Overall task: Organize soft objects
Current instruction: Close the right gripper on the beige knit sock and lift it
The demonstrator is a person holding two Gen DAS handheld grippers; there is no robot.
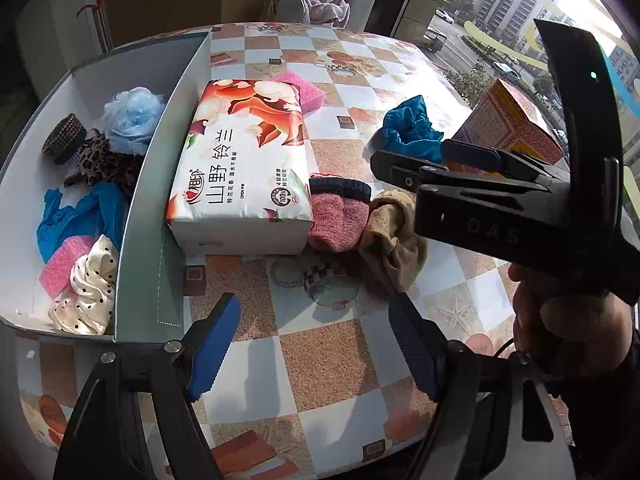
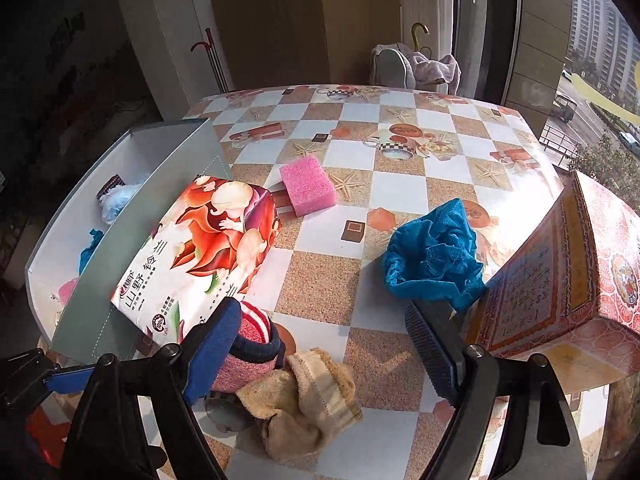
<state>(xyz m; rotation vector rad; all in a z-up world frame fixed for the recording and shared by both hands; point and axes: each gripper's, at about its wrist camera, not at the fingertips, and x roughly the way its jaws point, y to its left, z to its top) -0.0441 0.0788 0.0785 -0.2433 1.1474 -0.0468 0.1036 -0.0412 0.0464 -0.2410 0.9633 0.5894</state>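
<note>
A grey storage box at the table's left holds several soft items: a blue mesh puff, a leopard scrunchie, a blue cloth, a pink sponge and a dotted cream scrunchie. On the table lie a pink knit sock, a tan sock, a blue cloth and a pink sponge. My left gripper is open and empty above the table. My right gripper is open, low over the tan sock.
A tissue pack lies beside the box wall. An orange patterned carton stands at the right. The chequered table ends at a window on the right. The right gripper shows in the left wrist view.
</note>
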